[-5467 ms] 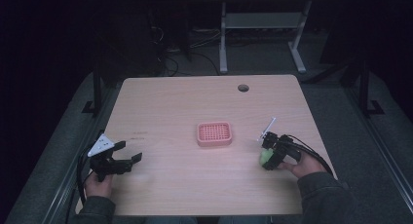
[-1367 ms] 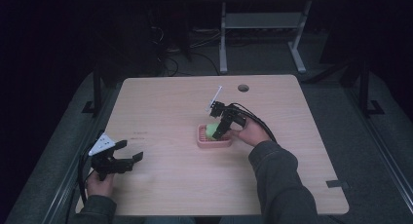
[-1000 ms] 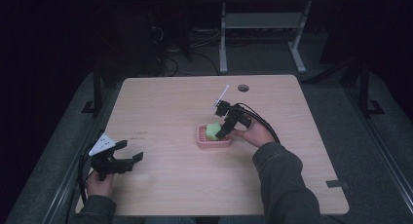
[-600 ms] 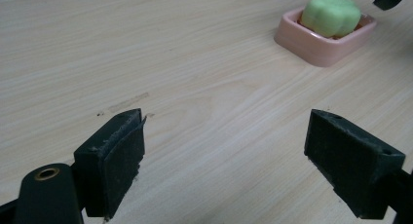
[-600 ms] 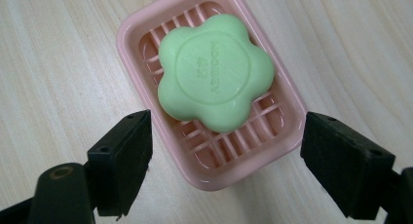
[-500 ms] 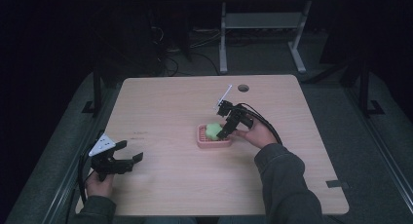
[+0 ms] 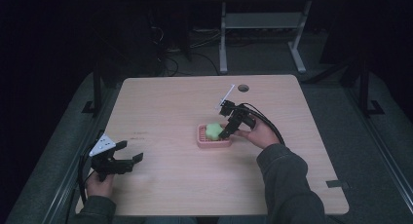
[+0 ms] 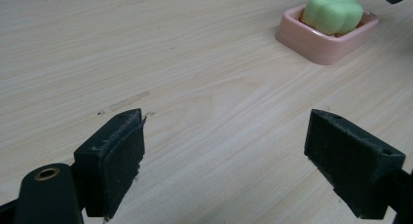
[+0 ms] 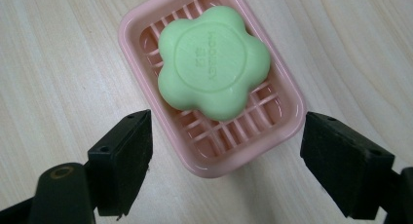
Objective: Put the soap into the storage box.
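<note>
A green flower-shaped soap [image 9: 214, 61] lies in a pink ribbed soap dish [image 9: 285, 100] near the middle of the wooden table [image 7: 170, 112]. My right gripper [image 9: 226, 170] hangs open just above the dish's near end, its jaws wide apart and clear of the soap; in the high view the right gripper [image 7: 228, 130] sits at the dish's right side. My left gripper [image 7: 127, 160] rests open near the table's front left, far from the dish. From the left gripper view the soap [image 8: 332, 12] and dish [image 8: 321, 41] stand at the upper right, beyond the left gripper [image 8: 224, 170].
A round cable hole [image 7: 243, 88] is in the table's far right part. A metal stand [image 7: 260, 24] and cables lie on the dark floor behind the table. A dark tape strip [image 7: 338, 183] marks the front right corner.
The right gripper carried the soap from the table's right side to the dish, set it down and let go. It has since drawn back slightly. The left gripper stayed still.
</note>
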Available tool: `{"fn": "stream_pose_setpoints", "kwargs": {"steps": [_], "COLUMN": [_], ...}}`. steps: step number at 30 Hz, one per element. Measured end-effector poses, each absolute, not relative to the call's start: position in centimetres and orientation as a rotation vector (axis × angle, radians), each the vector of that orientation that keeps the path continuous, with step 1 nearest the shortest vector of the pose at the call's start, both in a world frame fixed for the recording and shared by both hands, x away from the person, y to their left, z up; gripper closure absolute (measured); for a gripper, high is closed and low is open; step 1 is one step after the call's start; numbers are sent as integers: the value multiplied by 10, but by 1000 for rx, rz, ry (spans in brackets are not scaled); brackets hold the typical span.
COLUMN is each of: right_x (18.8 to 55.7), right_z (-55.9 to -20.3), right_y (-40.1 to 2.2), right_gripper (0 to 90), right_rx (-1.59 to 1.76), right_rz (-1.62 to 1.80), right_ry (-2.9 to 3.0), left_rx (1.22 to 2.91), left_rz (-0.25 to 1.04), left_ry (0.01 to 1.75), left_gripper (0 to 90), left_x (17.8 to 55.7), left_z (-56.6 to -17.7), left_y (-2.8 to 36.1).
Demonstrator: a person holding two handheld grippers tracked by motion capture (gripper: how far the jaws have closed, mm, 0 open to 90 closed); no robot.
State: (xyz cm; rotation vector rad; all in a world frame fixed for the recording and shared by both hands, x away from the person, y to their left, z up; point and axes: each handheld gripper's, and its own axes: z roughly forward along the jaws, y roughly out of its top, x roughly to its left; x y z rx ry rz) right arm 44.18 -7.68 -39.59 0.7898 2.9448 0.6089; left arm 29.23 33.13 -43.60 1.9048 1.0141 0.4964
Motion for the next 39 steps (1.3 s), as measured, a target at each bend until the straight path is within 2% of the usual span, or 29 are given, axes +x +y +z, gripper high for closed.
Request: {"fn": "stream_pose_setpoints", "kwargs": {"steps": [39], "right_x": [421], "right_z": [-395], "right_y": [-132], "right_gripper": [196], "right_rx": [898], "right_rz": [671], "right_ry": [2893], "left_rx": [1902], "left_rz": [487], "left_ry": [1020], "left_gripper": [144], "left_x": [292], "left_z": [-437], "left_y": [330]}}
